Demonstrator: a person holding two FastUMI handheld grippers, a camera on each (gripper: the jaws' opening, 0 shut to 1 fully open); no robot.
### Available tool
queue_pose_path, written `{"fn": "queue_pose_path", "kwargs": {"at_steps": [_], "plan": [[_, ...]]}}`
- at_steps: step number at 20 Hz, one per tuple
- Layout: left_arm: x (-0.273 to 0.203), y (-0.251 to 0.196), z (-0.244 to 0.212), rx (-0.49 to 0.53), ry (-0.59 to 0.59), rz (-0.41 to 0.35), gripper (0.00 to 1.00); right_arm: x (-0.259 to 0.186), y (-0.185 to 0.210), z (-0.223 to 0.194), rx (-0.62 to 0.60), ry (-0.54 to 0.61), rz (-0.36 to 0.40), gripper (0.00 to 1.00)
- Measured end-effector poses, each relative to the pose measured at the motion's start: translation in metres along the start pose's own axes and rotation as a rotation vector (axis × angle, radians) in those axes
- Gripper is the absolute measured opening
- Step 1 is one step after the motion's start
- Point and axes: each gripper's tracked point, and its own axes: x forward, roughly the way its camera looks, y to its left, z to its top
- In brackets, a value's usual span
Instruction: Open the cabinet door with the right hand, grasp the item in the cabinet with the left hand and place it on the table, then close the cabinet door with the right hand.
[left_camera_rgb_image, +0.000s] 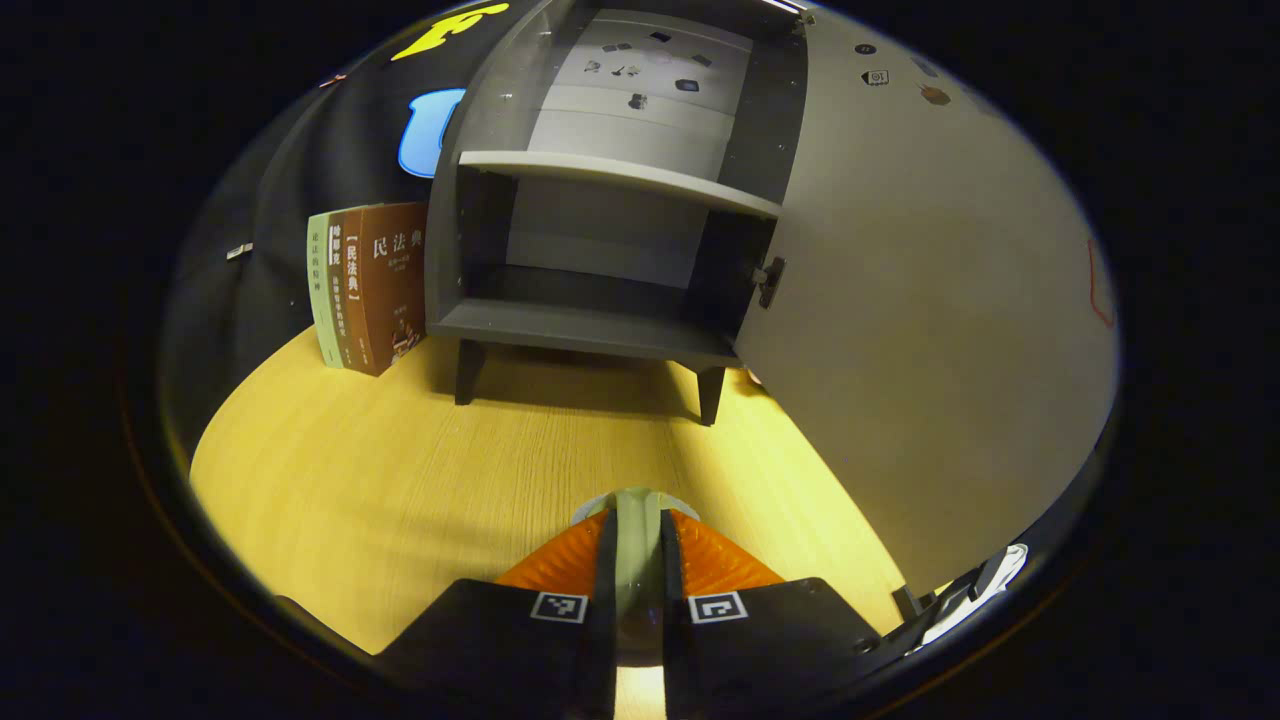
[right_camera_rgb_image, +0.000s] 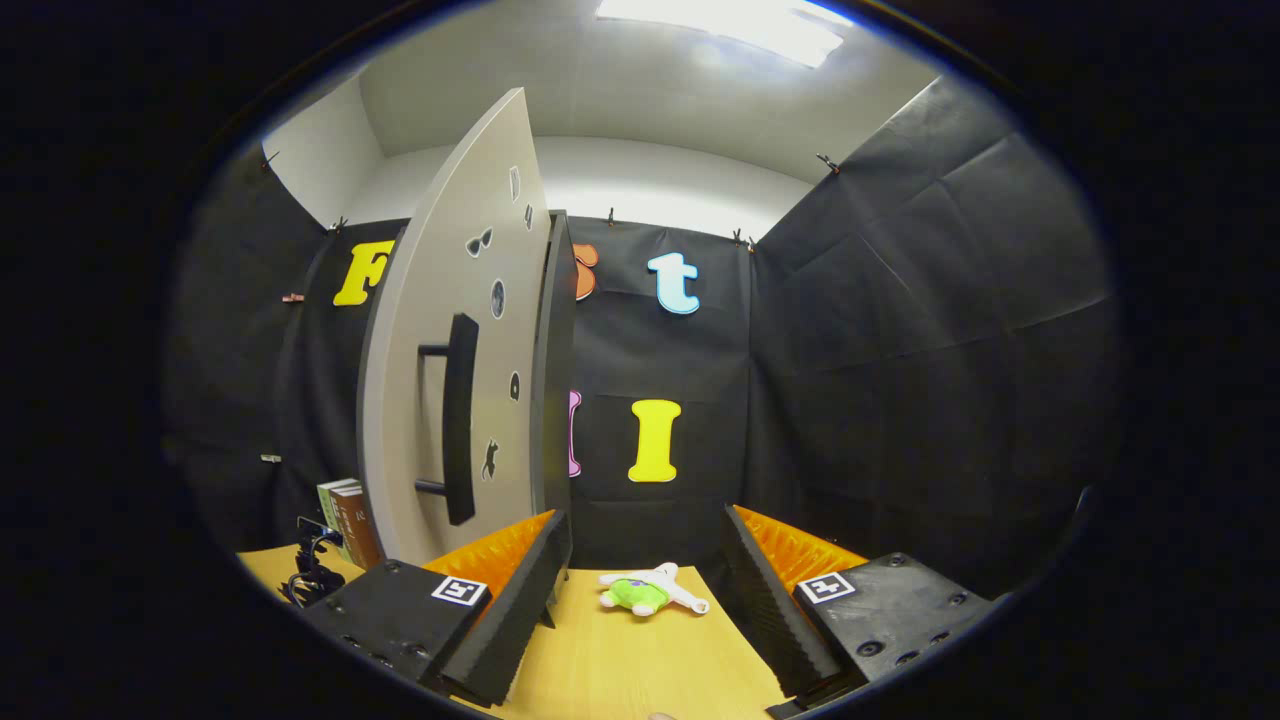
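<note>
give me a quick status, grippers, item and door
Left gripper shut on a pale item, low over the table. Right gripper open, empty. Cabinet door open, handle untouched. Plush toy lies ahead of right gripper.

Wood-grain table, matt cabinet

The table (left_camera_rgb_image: 380, 480) is showing smooth pale wood grain; the cabinet (left_camera_rgb_image: 600, 330) is looking matt grey, its door (right_camera_rgb_image: 420, 400) smooth, the books (left_camera_rgb_image: 365, 285) glossy-covered.
</note>
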Motion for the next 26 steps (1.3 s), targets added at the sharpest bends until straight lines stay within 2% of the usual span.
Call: {"fn": "queue_pose_path", "kwargs": {"at_steps": [9,13,16,19,20,25,26], "plan": [[0.037,0.014,-0.049,0.074,0.004,0.07,0.23,0.0,0.002,-0.064,-0.026,0.116,0.041,0.97],[0.045,0.015,-0.066,0.015,0.018,0.061,0.24,-0.002,0.003,-0.069,-0.036,0.13,0.049,0.97],[0.043,0.022,-0.061,0.056,0.007,0.09,0.25,-0.002,0.005,-0.067,-0.03,0.131,0.049,0.97],[0.043,0.02,-0.06,0.025,0.007,0.067,0.29,-0.004,0.005,-0.064,-0.023,0.129,0.042,0.97],[0.042,0.021,-0.058,0.021,0.003,0.067,0.42,-0.003,0.005,-0.062,-0.021,0.127,0.041,0.97],[0.03,0.026,-0.046,0.049,-0.004,0.08,0.91,-0.004,0.011,-0.051,-0.013,0.122,0.04,0.97],[0.025,0.026,-0.04,0.06,-0.012,0.083,0.95,-0.006,0.012,-0.047,-0.01,0.121,0.039,0.97]]}}
